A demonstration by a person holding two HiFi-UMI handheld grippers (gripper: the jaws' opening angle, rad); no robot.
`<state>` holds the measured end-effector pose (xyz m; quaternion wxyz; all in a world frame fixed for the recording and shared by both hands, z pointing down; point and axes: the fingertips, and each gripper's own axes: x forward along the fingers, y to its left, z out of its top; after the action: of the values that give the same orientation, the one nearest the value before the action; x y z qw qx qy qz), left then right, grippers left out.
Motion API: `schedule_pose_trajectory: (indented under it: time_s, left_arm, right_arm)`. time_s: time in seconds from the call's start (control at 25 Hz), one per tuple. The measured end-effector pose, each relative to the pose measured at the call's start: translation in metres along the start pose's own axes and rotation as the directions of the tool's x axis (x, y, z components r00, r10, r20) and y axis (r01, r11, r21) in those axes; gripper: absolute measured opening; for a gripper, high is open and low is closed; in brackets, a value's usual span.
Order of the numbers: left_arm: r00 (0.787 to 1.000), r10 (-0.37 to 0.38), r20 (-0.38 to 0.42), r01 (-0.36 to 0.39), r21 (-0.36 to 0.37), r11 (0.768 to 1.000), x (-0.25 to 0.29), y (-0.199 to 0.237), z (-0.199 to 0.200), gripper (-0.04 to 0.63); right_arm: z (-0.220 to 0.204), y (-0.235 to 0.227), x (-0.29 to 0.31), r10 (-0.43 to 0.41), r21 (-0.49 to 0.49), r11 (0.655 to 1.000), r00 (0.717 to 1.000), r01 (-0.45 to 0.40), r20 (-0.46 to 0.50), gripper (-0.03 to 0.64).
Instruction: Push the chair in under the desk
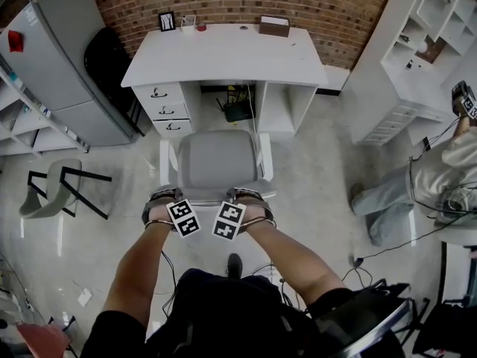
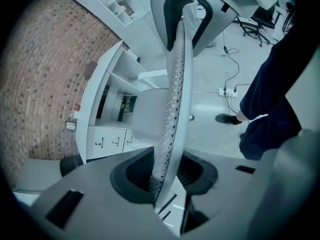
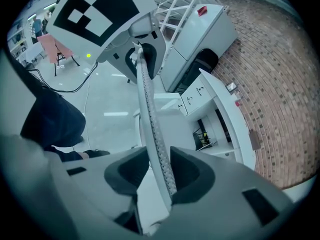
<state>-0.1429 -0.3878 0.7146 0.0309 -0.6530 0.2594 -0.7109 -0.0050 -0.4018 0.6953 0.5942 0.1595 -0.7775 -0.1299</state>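
A grey chair (image 1: 218,162) with a white frame stands on the floor facing the white desk (image 1: 223,54), its front edge close to the opening under the desktop. My left gripper (image 1: 164,200) and right gripper (image 1: 250,198) sit side by side on the top edge of the backrest. In the left gripper view the perforated backrest (image 2: 177,84) runs up between the dark pads, and my left gripper (image 2: 167,171) is shut on it. In the right gripper view my right gripper (image 3: 155,171) clasps the same backrest (image 3: 150,114) edge. The desk (image 3: 225,109) lies beyond.
Drawers (image 1: 165,110) fill the desk's left side, and a dark green object (image 1: 238,109) with cables sits in the opening under it. A grey chair (image 1: 56,189) and a cabinet (image 1: 59,58) stand left. White shelves (image 1: 417,58) and a seated person (image 1: 440,181) are right.
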Motion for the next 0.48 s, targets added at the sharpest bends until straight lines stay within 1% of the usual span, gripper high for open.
schedule_pose_trajectory:
  time_s: [0.08, 0.16, 0.36, 0.48]
  left_arm:
    - [1.0, -0.003, -0.01, 0.003, -0.001, 1.0, 0.0054, 0.0059, 0.0031, 0.117]
    - [1.0, -0.007, -0.016, 0.007, 0.0, 1.0, 0.0075, 0.0085, 0.0039, 0.117]
    - [1.0, -0.013, -0.023, 0.013, 0.005, 1.0, 0.0057, 0.0052, -0.0032, 0.117]
    - [1.0, 0.003, -0.018, -0.003, 0.011, 1.0, 0.0069, 0.0092, -0.0032, 0.117]
  right_arm:
    - [-0.0018, -0.0066, 0.0044, 0.009, -0.007, 1.0, 1.0, -0.009, 0.002, 0.135]
    - [-0.0021, -0.0093, 0.0055, 0.002, -0.023, 1.0, 1.0, -0.002, 0.009, 0.132]
    - [0.0025, -0.0027, 0.0023, -0.01, -0.038, 0.999, 1.0, 0.011, 0.015, 0.13]
    - [0.0043, -0.0049, 0.0038, -0.009, -0.039, 0.999, 1.0, 0.01, 0.016, 0.127]
